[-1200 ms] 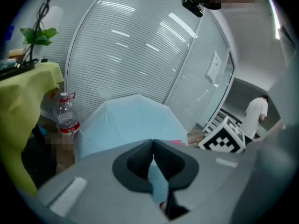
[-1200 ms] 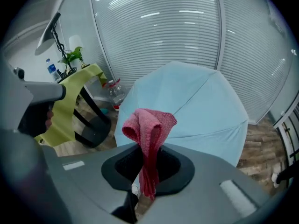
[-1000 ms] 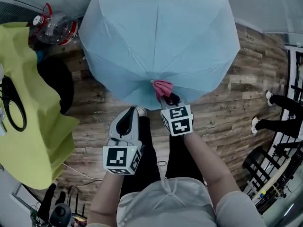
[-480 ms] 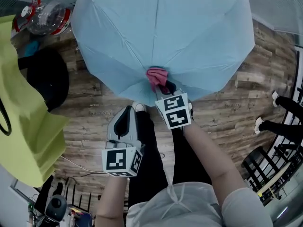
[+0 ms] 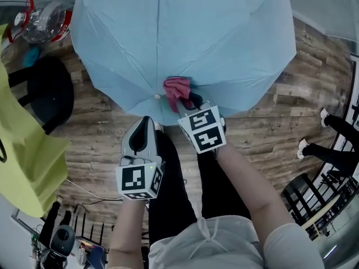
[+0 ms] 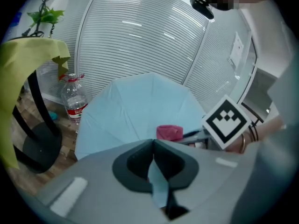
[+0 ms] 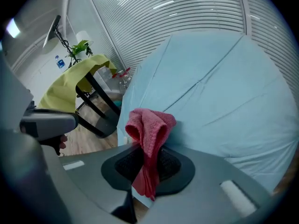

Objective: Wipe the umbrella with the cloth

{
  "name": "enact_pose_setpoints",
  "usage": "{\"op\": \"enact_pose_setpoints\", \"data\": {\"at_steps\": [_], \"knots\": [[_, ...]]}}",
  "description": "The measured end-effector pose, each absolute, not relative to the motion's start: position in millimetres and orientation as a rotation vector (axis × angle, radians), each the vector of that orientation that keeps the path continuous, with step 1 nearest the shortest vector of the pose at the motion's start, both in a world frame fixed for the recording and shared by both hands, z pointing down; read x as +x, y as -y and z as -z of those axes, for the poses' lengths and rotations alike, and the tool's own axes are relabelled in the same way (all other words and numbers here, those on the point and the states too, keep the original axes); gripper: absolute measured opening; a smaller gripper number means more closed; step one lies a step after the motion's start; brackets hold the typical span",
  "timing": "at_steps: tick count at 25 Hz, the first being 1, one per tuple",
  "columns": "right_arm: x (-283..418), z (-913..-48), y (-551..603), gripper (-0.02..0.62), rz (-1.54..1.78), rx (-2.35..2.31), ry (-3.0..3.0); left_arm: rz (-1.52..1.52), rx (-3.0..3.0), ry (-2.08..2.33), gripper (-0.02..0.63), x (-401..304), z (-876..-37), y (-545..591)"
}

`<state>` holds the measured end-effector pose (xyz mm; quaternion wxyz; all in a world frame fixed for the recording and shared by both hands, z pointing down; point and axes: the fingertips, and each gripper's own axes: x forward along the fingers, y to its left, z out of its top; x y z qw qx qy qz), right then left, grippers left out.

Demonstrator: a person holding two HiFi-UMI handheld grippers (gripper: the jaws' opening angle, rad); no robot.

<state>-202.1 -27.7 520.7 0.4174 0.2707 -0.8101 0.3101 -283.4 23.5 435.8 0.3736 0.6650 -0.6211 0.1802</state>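
The head view looks steeply down from above the person onto the umbrella (image 5: 185,38), with the left gripper (image 5: 146,120) and right gripper (image 5: 192,101) near mid-frame. Each gripper view sits close behind its own jaws and faces out across the umbrella toward the blinds (image 6: 140,36) (each also catches the other gripper at its edge). All three views share the umbrella and the cloth (image 5: 175,87).

I count one umbrella (image 5: 185,38), one cloth (image 5: 175,88), and two sets: left tongs (image 5: 146,120), right tongs (image 5: 189,103). Off to the side, one plastic bottle (image 5: 42,18), one yellow cover (image 5: 28,167).
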Motion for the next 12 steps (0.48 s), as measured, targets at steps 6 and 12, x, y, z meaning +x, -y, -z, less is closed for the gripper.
{"op": "enact_pose_setpoints", "data": {"at_steps": [6, 12], "knots": [[-168, -512, 49, 0.061, -0.736, 0.640, 2.035, -0.395, 1.706, 1.541, 0.008, -236, -437, -3], [-123, -500, 77, 0.063, -0.697, 0.638, 2.040, -0.427, 1.750, 1.513, 0.008, -198, -438, 21]]}}
